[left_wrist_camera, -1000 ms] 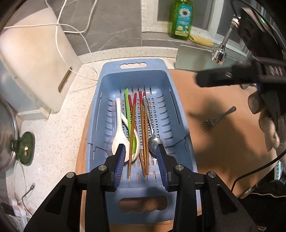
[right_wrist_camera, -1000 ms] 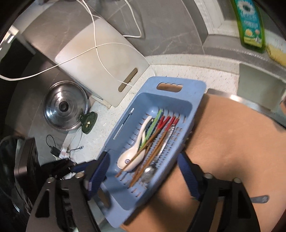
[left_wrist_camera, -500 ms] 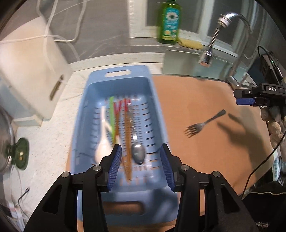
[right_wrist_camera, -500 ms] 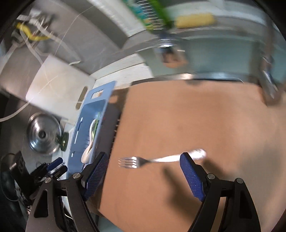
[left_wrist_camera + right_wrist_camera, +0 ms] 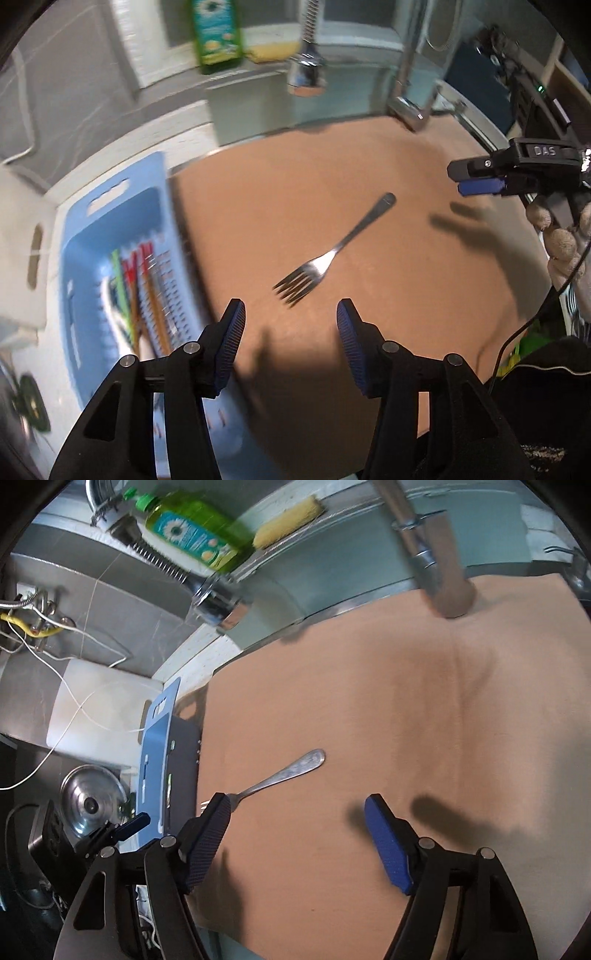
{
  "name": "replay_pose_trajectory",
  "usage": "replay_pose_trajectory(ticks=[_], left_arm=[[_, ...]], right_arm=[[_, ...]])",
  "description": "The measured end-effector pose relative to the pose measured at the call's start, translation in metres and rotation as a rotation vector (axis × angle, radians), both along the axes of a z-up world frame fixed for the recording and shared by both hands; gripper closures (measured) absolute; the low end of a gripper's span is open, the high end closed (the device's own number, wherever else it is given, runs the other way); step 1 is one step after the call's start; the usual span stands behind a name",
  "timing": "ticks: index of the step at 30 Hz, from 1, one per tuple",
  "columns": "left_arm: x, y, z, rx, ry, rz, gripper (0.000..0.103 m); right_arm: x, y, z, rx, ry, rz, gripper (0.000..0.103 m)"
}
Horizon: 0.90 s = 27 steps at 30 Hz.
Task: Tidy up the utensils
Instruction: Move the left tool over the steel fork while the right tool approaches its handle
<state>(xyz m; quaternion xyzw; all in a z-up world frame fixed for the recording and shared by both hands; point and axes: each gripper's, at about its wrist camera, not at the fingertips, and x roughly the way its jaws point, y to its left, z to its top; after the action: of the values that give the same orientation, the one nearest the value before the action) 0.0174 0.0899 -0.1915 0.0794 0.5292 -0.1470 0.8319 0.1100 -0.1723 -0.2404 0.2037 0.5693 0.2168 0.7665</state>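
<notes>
A steel fork [image 5: 332, 254] lies on the brown mat [image 5: 369, 332], tines toward me; it also shows in the right wrist view [image 5: 280, 773]. My left gripper [image 5: 290, 325] is open and empty, just short of the fork's tines. My right gripper [image 5: 297, 814] is open and empty above the mat, its left finger [image 5: 207, 830] covering the tines; it also shows in the left wrist view [image 5: 480, 179], right of the fork's handle. The blue slotted basket [image 5: 85, 266] at the left holds chopsticks [image 5: 147, 291], a white spoon and other utensils.
A tap head [image 5: 306, 74] hangs over the sink at the back, with a green soap bottle [image 5: 216, 29] and a yellow sponge [image 5: 288, 520] behind. A white cutting board [image 5: 99, 712] and a pot lid [image 5: 90, 805] sit left of the basket [image 5: 155, 757].
My left gripper swung right from over the basket to the fork and opened wider. My right gripper moved away from the basket to the mat beside the fork.
</notes>
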Motion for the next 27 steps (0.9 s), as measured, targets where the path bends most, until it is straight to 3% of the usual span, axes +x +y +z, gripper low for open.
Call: replay_pose_trajectory(ticks=[7,12,15,27], left_arm=[[0.033,-0.026,-0.02,0.025,0.084,-0.084,0.052],[0.051,-0.024,-0.029,-0.04,0.149,-0.059,0.052],[0.058,-0.025,-0.033,-0.013,0.158,-0.062,0.052],[0.083,-0.031,-0.059,-0.043,0.288,-0.064,0.052]], right_arm=[[-0.01,-0.021,0.001,-0.109,-0.047,-0.052,0.032],[-0.017,-0.035,0.0,-0.171,-0.059,-0.088,0.031],[-0.02,-0.041,-0.001,-0.201,-0.063,-0.094,0.031],[-0.026,-0.058,-0.004,-0.136,-0.036,-0.15,0.031]])
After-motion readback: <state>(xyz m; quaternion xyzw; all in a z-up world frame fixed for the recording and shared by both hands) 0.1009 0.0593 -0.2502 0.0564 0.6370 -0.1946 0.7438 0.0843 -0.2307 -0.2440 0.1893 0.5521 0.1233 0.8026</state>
